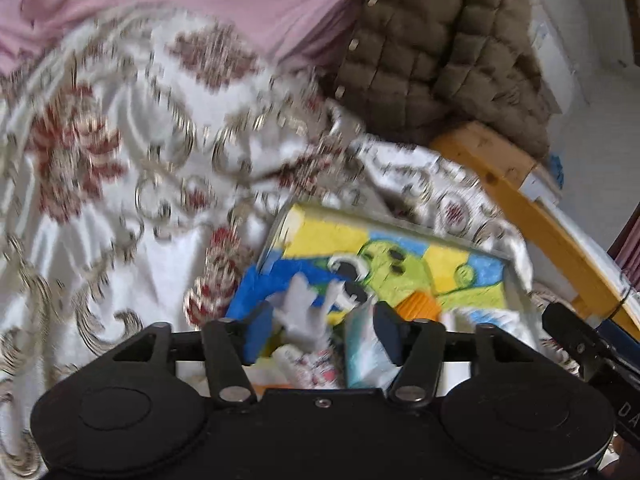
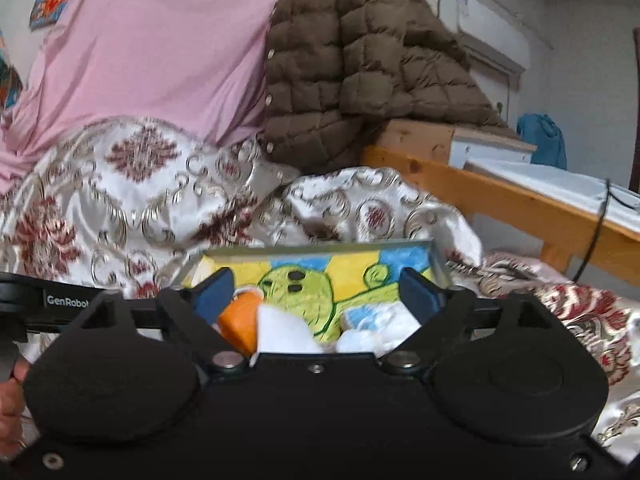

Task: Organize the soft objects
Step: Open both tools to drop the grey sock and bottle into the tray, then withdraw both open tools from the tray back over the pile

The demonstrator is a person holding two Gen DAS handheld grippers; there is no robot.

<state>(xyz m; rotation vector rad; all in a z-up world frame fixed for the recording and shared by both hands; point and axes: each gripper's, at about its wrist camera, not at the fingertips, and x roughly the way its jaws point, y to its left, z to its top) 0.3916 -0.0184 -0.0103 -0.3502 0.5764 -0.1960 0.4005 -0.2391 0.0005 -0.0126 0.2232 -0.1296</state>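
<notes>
The only writing that can be read is "GenRobot" in white on the black bar of the left claw [image 2: 44, 300], which pokes in at the left edge of the right wrist view. In the left wrist view a few pale letters, perhaps "DA", show on the black body at the right edge; the rest is cut off.

The landmark is the box [image 2: 438, 258], a shallow open container lined with a bright cloth showing a green cartoon figure on yellow and blue. It rests on a white satin bedspread [image 2: 120, 200] patterned in maroon and gold. Inside the box lie the soft things: an orange piece [image 2: 240, 324], a white fluffy piece [image 2: 284, 332] and a white-and-blue bundle [image 2: 376, 320]. In the left wrist view a pale grey soft item [image 1: 300, 304] and a light blue-white bundle [image 1: 360, 344] also sit at the near end of the box.

The left claw [image 1: 322, 334] hangs over the near end of the box with its jaws parted, the grey item and the bundle between them, the pads not pressing on either. The right claw [image 2: 316, 294] is spread wide above the box, nothing gripped.

Behind the box, a pink sheet [image 2: 152, 40] is draped upright and a brown quilted jacket [image 2: 360, 60] is piled beside it. To the right of the box runs a wooden bed frame [image 2: 500, 196], with a blue bag [image 2: 542, 140] beyond.
</notes>
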